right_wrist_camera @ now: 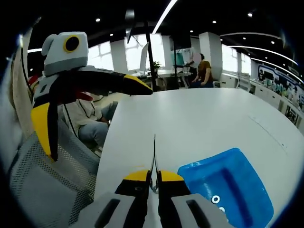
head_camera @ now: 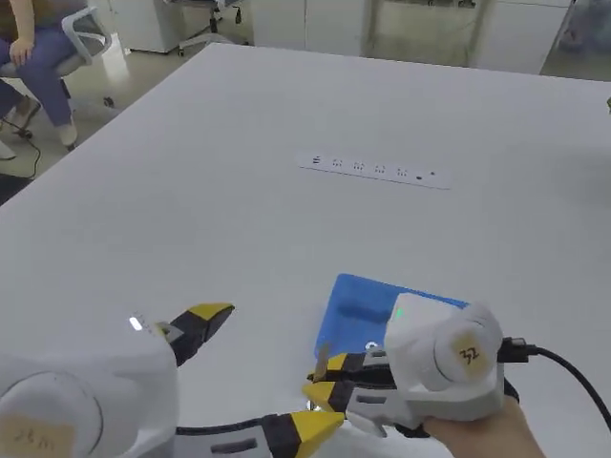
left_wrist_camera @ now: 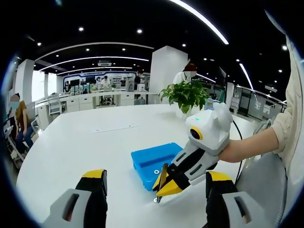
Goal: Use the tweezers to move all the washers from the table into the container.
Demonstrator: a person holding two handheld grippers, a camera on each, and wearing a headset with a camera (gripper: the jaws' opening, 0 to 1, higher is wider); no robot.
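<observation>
At the near edge of the white surface [head_camera: 286, 114], head view first: the left gripper [head_camera: 267, 370] sits at seven o'clock, its yellow tips spread wide and holding nothing. The right gripper [head_camera: 323, 379] at five o'clock is clamped on the tweezers [head_camera: 321, 361], just beside the blue container [head_camera: 420, 303].

Over to the left gripper view: a washer [left_wrist_camera: 156, 172] lies in the container, near six o'clock.

Right gripper view now: the tweezers point toward twelve o'clock, with two washers [right_wrist_camera: 216, 199] at five o'clock inside the container. Whether any washer lies loose on the surface is too small to tell.

These should be light, stiff, slippery little rings. They are best pinched across the rim, gently, or they will flick away.
</observation>
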